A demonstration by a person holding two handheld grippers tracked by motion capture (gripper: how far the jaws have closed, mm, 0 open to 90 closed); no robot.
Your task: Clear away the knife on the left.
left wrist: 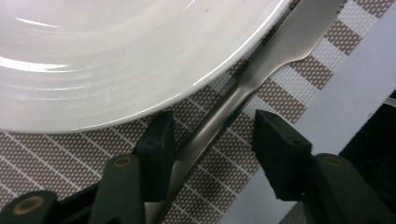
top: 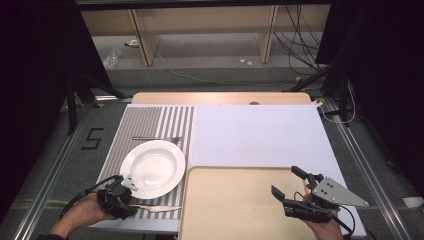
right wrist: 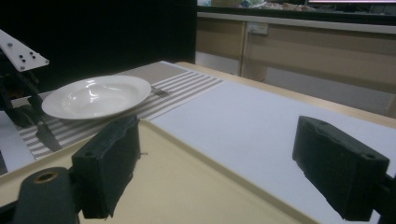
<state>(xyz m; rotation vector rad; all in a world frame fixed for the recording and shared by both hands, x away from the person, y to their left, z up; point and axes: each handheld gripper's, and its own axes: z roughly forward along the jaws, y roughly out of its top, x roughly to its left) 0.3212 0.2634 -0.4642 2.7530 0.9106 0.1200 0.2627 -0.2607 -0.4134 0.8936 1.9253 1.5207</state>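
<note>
Nearest the high camera sat the beige tray (top: 235,205), and over its right part the right gripper (top: 289,182) hung in the person's hand, jaws spread wide with nothing between them. Down at the lower left, the left gripper (top: 125,187) was low over the striped placemat (top: 150,122), right at the near rim of the white plate (top: 154,168). The knife (top: 157,207) lay on the mat just in front of that plate, blade pointing toward the tray. A fork (top: 156,138) lay on the far side of the plate.

Over to the left gripper view: the left gripper (left wrist: 212,135) had the knife (left wrist: 261,70) handle running between its jaws. One pad sat against the handle, the other stood clear of it, so no pinch. The plate (left wrist: 116,60) was just beside.

Right gripper view now: the right gripper (right wrist: 229,158) was wide apart and empty above the tray (right wrist: 187,186), with plate (right wrist: 95,97), knife (right wrist: 46,135) and fork (right wrist: 159,91) well off on the mat.
</note>
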